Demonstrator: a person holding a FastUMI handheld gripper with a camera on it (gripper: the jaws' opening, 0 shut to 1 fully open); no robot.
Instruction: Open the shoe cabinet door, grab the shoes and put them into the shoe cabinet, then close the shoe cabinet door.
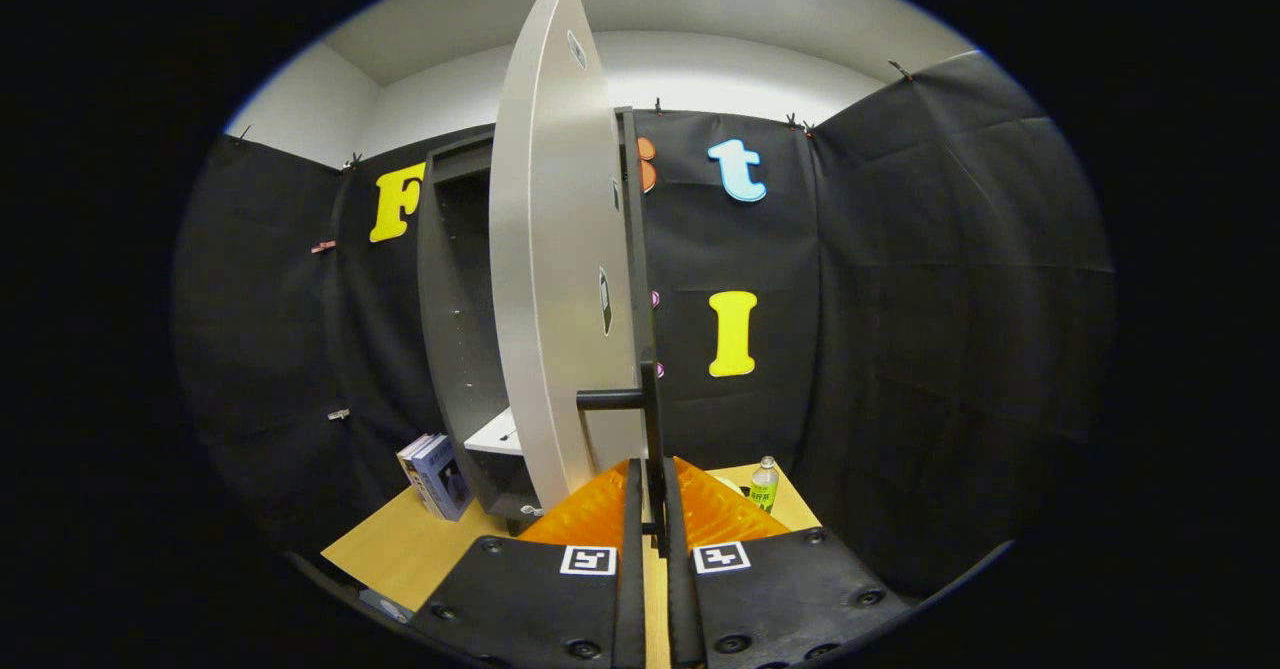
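Observation:
The shoe cabinet (455, 329) is a dark grey upright box on the wooden floor, with a white shelf (497, 436) inside. Its pale door (555, 249) stands swung open, its edge turned toward me. A dark bar handle (650, 419) runs along the door's outer edge. My gripper (652, 494) is shut on that handle, which sits pinched between the two fingers just above their tips. The lower part of the handle is hidden behind the fingers.
Two or three books (435, 477) lean against the cabinet's left foot. A small green-labelled bottle (764, 484) stands on the wooden floor (400, 549) to the right of the fingers. Black cloth walls close in on all sides.

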